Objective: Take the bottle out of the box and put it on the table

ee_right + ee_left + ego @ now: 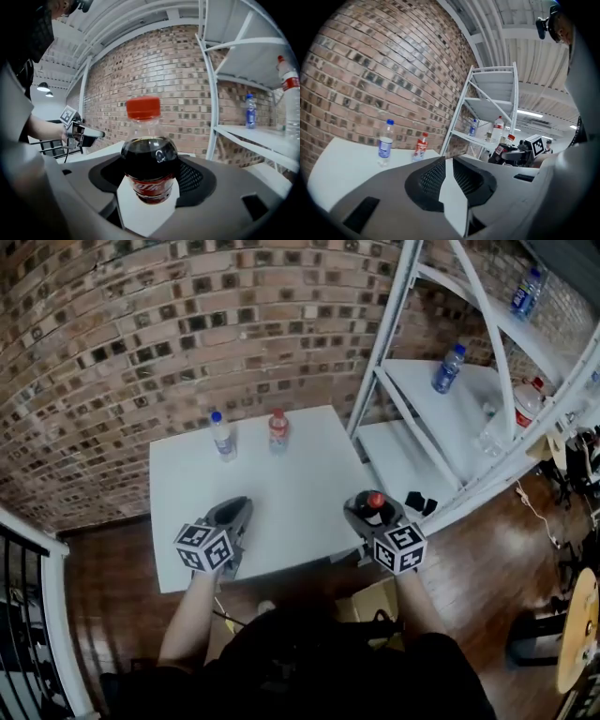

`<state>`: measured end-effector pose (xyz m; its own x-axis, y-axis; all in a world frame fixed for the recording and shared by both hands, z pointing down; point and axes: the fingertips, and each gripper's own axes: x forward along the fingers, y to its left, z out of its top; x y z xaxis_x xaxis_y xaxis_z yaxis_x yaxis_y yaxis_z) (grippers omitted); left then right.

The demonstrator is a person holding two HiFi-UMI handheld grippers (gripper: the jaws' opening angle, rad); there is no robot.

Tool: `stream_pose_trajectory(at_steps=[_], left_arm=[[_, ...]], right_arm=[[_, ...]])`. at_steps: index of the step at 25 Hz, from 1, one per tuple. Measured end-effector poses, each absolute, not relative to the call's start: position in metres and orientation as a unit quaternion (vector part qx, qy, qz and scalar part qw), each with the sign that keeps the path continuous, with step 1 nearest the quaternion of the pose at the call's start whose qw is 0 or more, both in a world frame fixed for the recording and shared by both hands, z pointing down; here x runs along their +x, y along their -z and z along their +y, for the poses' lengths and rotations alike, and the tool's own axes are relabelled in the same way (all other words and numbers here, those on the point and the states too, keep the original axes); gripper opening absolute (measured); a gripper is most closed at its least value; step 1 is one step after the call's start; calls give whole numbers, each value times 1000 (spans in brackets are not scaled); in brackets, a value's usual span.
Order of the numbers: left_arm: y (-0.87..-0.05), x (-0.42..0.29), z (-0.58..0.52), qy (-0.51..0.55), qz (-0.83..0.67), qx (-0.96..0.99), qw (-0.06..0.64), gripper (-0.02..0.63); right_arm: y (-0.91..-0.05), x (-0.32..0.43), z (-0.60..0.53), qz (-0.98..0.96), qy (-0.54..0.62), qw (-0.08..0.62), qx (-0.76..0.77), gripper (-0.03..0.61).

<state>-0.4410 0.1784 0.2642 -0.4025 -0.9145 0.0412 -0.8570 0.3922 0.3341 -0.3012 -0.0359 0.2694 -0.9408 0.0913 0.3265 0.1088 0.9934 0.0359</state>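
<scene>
A cola bottle (pixel 150 161) with a red cap and red label stands upright between the jaws of my right gripper (pixel 150 180), which is shut on its dark lower body. In the head view that gripper (pixel 373 507) and the bottle (pixel 375 501) hang over the near right corner of the white table (pixel 300 479). My left gripper (pixel 232 514) is over the table's near left part. Its jaws (pixel 445 161) stand a narrow slit apart with nothing between them. The cardboard box (pixel 377 601) lies on the floor below the table's near edge, by the person's right arm.
Two bottles stand near the table's far edge: a blue-capped water bottle (pixel 222 435) and a red-labelled one (pixel 277 430). White metal shelving (pixel 441 399) with several bottles rises to the right. A brick wall runs behind the table, and a black railing (pixel 28 606) is at the left.
</scene>
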Motion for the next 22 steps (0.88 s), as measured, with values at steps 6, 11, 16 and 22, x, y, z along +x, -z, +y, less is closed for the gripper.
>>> stream_pose_trajectory(at_steps=[6,11,16,22], left_arm=[[-272,-489,289,133,-880,444,106,55],[-268,-510,348,135,-916,369,84,55],[-270,-514,388,151,-938,303,76,55],[-275,-519,421,157,-956,237,75,55]], right_arm=[[-285,-404,41,-974,21,172,-144,321],[-294,-454,93,-961,15,180,-212,321],[-300,-500,135,-942,27,182,-281,321],[-321,-544,157,-926,40,196,-320,321]])
